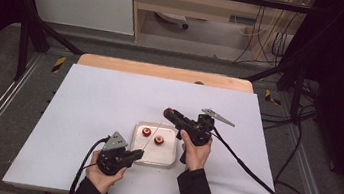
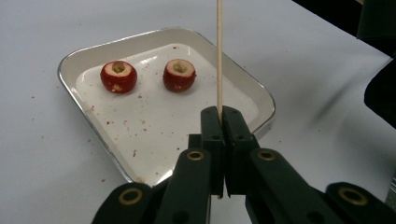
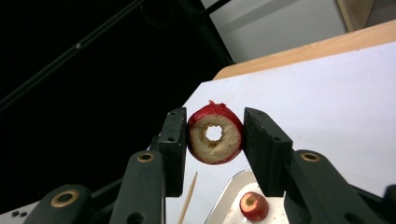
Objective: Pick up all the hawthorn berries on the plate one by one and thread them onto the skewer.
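Note:
My right gripper [image 1: 170, 113] hangs above the tray's far edge, shut on a small red cored fruit [image 3: 215, 135] whose hole faces the camera. A thin wooden skewer [image 2: 219, 56] is clamped in my left gripper [image 2: 222, 114], which is shut at the tray's near left corner. The stick slants up over the tray toward the right gripper, and its tip [image 3: 188, 198] shows just below the held fruit. Two more cored red fruits [image 2: 118, 76] [image 2: 179, 74] lie in the white metal tray [image 2: 84, 116].
The tray [image 1: 168, 159] sits mid-table on a white cover, with red crumbs scattered around it. A wooden table edge [image 1: 163, 70] runs along the back. Black frame bars stand at both far corners, and a cable [image 1: 246, 167] trails right from the right gripper.

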{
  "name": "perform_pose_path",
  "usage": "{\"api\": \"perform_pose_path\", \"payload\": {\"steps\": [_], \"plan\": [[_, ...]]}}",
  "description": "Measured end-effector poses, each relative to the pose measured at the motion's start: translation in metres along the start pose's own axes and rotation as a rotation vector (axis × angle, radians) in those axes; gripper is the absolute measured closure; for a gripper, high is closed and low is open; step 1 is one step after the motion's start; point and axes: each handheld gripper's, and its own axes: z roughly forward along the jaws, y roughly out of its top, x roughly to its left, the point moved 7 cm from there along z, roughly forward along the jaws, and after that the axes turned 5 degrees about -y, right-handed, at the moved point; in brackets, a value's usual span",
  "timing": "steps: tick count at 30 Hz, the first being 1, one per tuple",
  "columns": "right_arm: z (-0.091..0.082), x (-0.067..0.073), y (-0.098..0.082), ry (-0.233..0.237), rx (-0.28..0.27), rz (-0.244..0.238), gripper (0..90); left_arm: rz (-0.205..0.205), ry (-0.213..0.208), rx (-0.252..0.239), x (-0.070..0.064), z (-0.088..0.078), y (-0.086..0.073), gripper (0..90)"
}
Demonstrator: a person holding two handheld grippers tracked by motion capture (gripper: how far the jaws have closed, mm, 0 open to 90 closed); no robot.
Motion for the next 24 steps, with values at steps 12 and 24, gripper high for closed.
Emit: {"api": "perform_pose_path", "payload": {"steps": [12,24], "plan": [[0.0000,0.0041,0.0008,0.022,-0.049,0.016,61.5,-0.007,0.006,-0.023,-0.0003,0.0001,0.0067,88.3],[0.0008,0.0065,-0.0019,0.037,-0.063,0.021,61.5,-0.003,0.009,-0.026,-0.0003,0.0004,0.0084,88.3]]}}
